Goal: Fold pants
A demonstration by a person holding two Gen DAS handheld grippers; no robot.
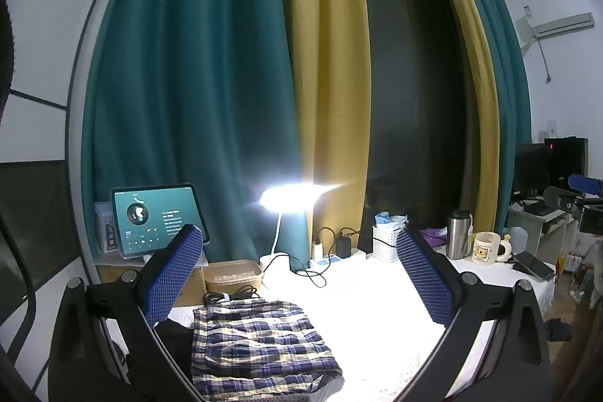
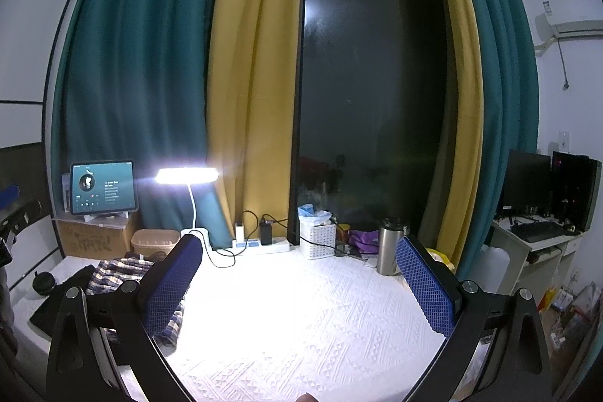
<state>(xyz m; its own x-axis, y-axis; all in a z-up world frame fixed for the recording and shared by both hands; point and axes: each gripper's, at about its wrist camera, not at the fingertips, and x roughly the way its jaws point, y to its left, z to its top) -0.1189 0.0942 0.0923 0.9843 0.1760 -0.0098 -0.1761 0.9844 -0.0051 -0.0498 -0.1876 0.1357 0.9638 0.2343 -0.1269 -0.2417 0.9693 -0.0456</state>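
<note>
While the plaid pants (image 1: 260, 345) lie folded on the white cloth (image 2: 301, 307) (lamp-lit), I see my left gripper (image 1: 297, 274) and right gripper (image 2: 297, 285) spread wide, holding nothing.

So the pants (image 1: 260, 345) are on the bed (image 1: 377, 292), left side, with a cable (image 1: 230, 297) coiled right behind them. Behind that is a basket (image 1: 233, 274), and left of it a box (image 2: 94, 238) with a tablet (image 1: 158, 219) standing on it. The lamp (image 1: 290, 196) is right of the tablet, over the bed's back edge. A power strip (image 1: 335, 257) lies just right of the lamp's base, then a white crate (image 1: 386, 243), then a flask (image 1: 459, 234) and a mug (image 1: 486, 248). A phone (image 1: 535, 264) is at the far right edge. Curtains (image 1: 196, 81) and a window (image 2: 369, 81) are behind it all. A desk (image 2: 535, 247) with monitors (image 2: 527, 183) sits off to the right.
</note>
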